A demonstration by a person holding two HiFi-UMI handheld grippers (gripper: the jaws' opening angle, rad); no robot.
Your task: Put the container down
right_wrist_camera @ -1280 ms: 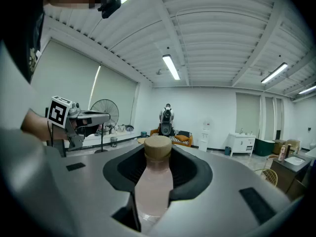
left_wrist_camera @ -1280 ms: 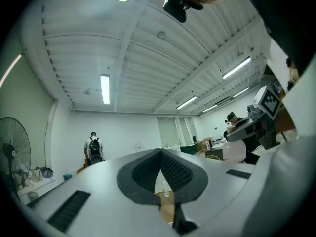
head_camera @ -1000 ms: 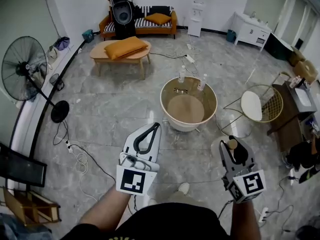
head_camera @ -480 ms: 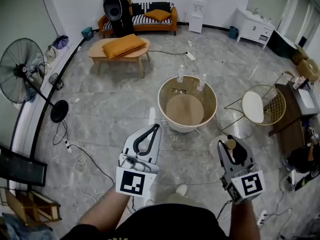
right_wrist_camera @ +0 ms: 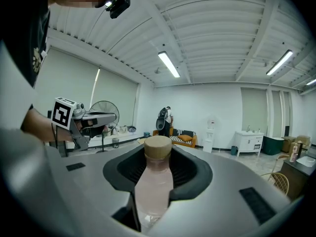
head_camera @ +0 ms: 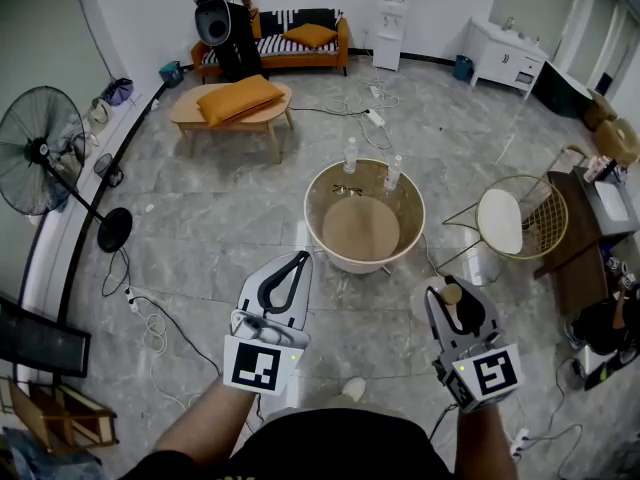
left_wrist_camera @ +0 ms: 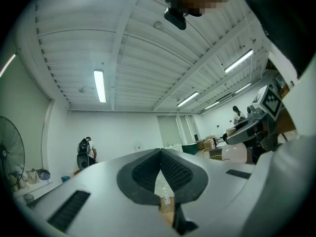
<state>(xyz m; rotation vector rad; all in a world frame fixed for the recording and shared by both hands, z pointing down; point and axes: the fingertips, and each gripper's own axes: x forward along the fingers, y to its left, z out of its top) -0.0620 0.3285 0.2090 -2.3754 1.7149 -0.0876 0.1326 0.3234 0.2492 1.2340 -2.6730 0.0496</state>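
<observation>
The bottle (right_wrist_camera: 155, 182), pale and clear with a tan cap, stands upright, clenched between the fingers of the right gripper (head_camera: 460, 304) at the lower right of the head view. Its long axis runs along the fingers and its cap rises past their tips. The left gripper (head_camera: 298, 261) at lower centre grasps nothing; its fingers meet at the tips.

The likeliest place to set the bottle is the round beige tub (head_camera: 312, 226) at mid-frame, up and to the left of the right gripper and apart from it across bare floor. The right gripper would have to carry the bottle forward and inward to reach it.

Two bottles (head_camera: 350, 155) and a pair of glasses (head_camera: 347, 190) sit along the tub's far side. The near part of its tan inner surface looks bare. A wire chair (head_camera: 512, 216) stands just right of the tub, so the freer approach seems to be from the near side.
</observation>
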